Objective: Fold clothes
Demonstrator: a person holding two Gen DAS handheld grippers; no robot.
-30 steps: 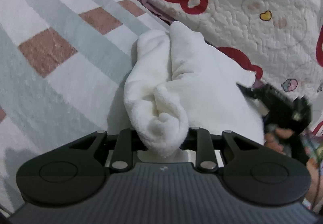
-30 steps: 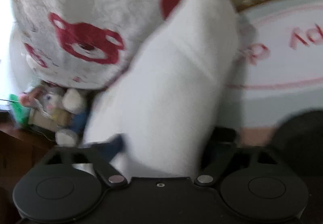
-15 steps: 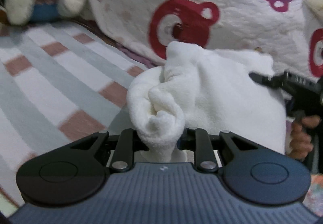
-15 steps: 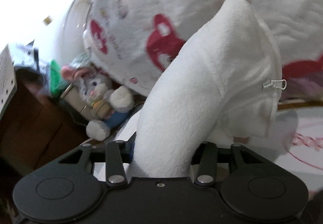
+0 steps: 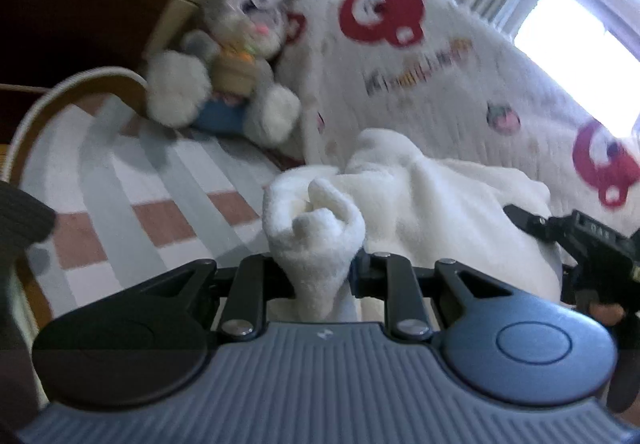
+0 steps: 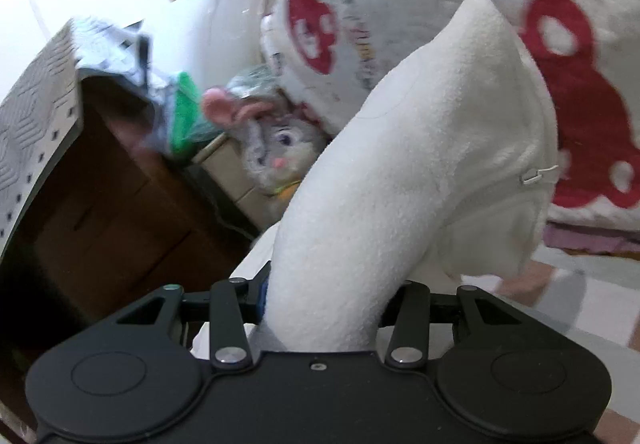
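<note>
A white fleece garment (image 5: 432, 212) is held up between both grippers above a striped bedspread (image 5: 132, 180). My left gripper (image 5: 320, 276) is shut on a bunched, twisted end of it. My right gripper (image 6: 324, 308) is shut on another thick fold of the garment (image 6: 420, 172), which rises up and to the right, with a small zipper pull (image 6: 538, 173) showing. The right gripper also shows at the right edge of the left wrist view (image 5: 576, 240). The fingertips of both grippers are hidden in the cloth.
A grey plush rabbit (image 5: 236, 44) sits at the head of the bed, also in the right wrist view (image 6: 280, 152). A white quilt with red bears (image 5: 440, 56) is heaped behind the garment. A brown wooden cabinet (image 6: 104, 212) stands left of the bed.
Both grippers have lifted the garment up off the bed and tilted upward; the views now show the plush rabbit, quilt and window instead of the bedspread. Both stay shut on the cloth.
</note>
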